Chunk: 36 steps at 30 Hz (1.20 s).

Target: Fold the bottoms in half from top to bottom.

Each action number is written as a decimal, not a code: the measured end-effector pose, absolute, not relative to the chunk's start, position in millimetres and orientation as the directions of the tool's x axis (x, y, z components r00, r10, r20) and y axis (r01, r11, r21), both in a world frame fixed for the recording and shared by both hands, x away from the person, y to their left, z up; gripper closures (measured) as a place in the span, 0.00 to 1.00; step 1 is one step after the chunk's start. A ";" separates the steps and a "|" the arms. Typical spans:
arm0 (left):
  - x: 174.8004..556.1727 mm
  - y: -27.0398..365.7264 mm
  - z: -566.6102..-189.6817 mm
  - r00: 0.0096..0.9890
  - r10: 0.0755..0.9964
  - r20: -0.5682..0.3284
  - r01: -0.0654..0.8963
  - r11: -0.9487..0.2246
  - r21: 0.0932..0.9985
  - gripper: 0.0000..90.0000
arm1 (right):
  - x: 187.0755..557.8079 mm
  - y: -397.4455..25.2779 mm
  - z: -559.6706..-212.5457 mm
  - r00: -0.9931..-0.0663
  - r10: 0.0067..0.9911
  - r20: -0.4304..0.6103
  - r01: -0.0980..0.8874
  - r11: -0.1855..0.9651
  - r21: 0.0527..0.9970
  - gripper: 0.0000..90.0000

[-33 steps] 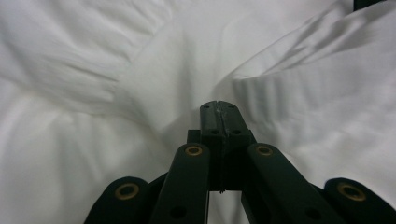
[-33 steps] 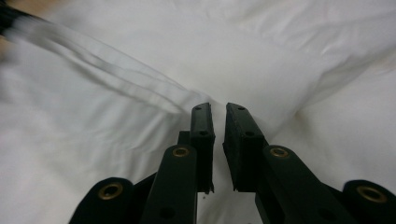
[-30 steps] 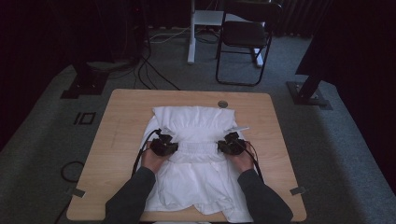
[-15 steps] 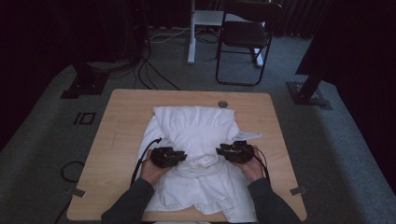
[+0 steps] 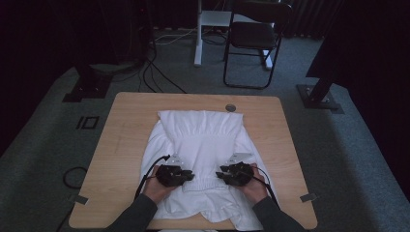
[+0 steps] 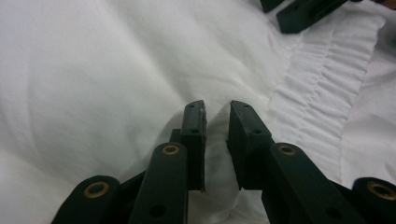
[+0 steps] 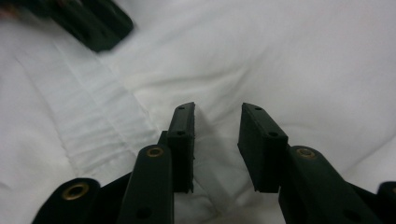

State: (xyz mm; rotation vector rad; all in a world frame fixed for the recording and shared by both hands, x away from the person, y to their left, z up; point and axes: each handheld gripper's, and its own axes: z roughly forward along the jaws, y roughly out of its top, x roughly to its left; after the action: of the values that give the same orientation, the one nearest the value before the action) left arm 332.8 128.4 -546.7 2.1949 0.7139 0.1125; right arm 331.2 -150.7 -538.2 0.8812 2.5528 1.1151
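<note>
Nearby, left gripper (image 6: 217, 116) pinching white garment (image 5: 200, 140) fold, right gripper (image 7: 217, 122) jaws spread, table (image 5: 125, 125) bare beside.

Both grippers are black: the left gripper (image 5: 187, 177) and right gripper (image 5: 222, 175) each carry a grey three-cornered plate and a black trailing cable. Brass-ringed pivot holes and small screw holes mark the flat jaws. The sleeves (image 5: 137, 216) are dark grey.

Studio-like lab: dark curtains, stand bases (image 5: 90, 87), floor cables (carpeted) (image 5: 159, 72), folding chair (image 5: 255, 38).
</note>
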 end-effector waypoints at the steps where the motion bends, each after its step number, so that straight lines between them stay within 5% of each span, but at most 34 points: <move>1: 331.8 129.1 -549.6 0.828 0.536 -0.167 0.472 -0.504 0.724 0.86 | 331.2 -150.7 -538.2 -0.796 0.604 0.037 0.437 0.532 0.725 0.74; 7: 331.8 128.6 -545.8 0.820 0.553 -0.150 0.468 -0.495 0.732 0.82 | 331.7 -149.3 -549.3 -0.798 0.600 0.050 0.450 0.539 0.712 0.77; 11: 344.2 132.4 -525.8 0.795 0.600 -0.090 0.441 -0.468 0.766 0.72 | 340.6 -157.9 -538.2 -0.768 0.638 0.051 0.440 0.469 0.766 0.62; 16: 387.7 135.5 -501.6 0.721 0.692 -0.028 0.428 -0.414 0.803 0.66 | 395.1 -169.6 -512.8 -0.658 0.750 0.074 0.464 0.326 0.824 0.53; 25: 452.4 138.7 -539.2 0.600 0.797 -0.070 0.568 -0.363 0.739 0.65 | 457.5 -149.1 -523.6 -0.599 0.798 0.062 0.525 0.332 0.784 0.54; 28: 450.0 144.8 -549.5 0.590 0.801 -0.104 0.582 -0.332 0.742 0.65 | 465.4 -146.3 -547.1 -0.579 0.813 0.065 0.591 0.363 0.721 0.54; 36: 431.4 147.3 -550.8 0.608 0.788 -0.096 0.570 -0.349 0.743 0.65 | 449.7 -150.8 -552.3 -0.601 0.796 0.077 0.584 0.370 0.723 0.54</move>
State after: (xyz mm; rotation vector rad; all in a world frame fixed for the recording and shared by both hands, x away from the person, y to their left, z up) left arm 431.4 147.3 -550.8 2.0602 1.0683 0.3585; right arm 449.7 -150.8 -552.3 1.2197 2.3502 1.0625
